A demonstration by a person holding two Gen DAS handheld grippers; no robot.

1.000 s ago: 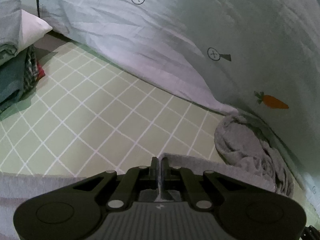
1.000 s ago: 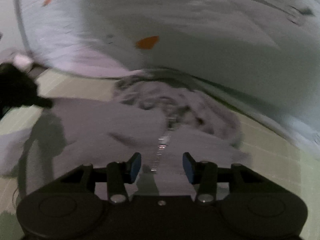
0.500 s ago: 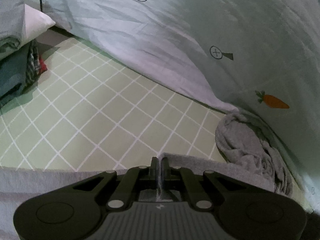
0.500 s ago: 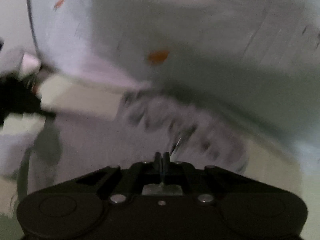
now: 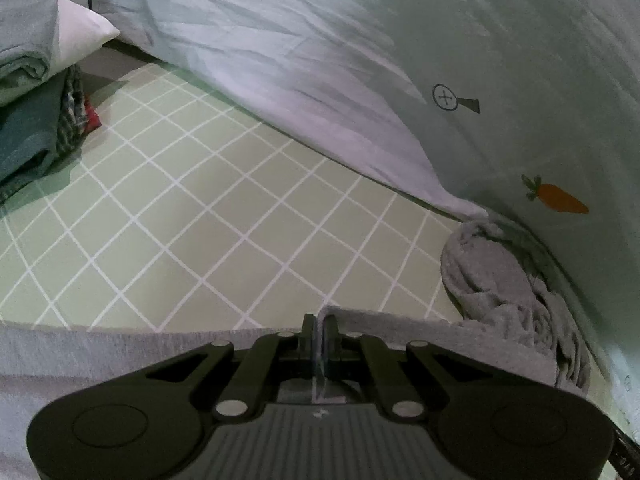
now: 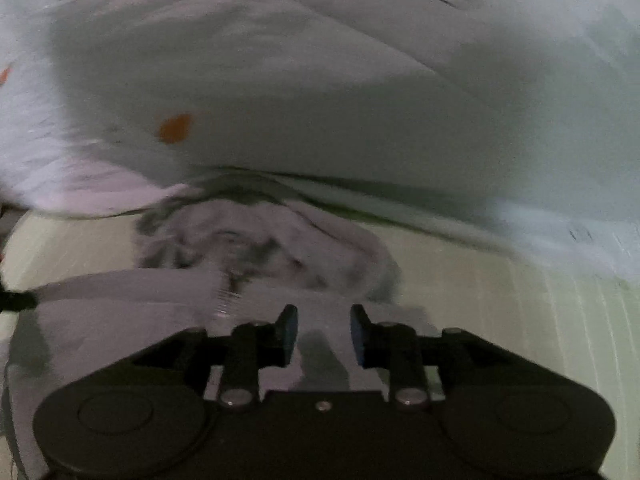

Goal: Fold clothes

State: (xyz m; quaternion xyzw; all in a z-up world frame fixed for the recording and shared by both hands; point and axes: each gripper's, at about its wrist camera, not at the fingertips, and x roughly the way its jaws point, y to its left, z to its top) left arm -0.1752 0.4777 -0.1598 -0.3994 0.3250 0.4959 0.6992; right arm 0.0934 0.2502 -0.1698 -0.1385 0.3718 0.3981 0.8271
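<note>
A grey garment lies flat on the bed's checked sheet, just below a crumpled grey heap by the duvet. Half a second ago the right gripper was shut on the garment; now its fingers are opening with nothing pinched, cloth lying beneath, so that fold looks released. The left gripper is clamped shut on the garment's edge.
</note>
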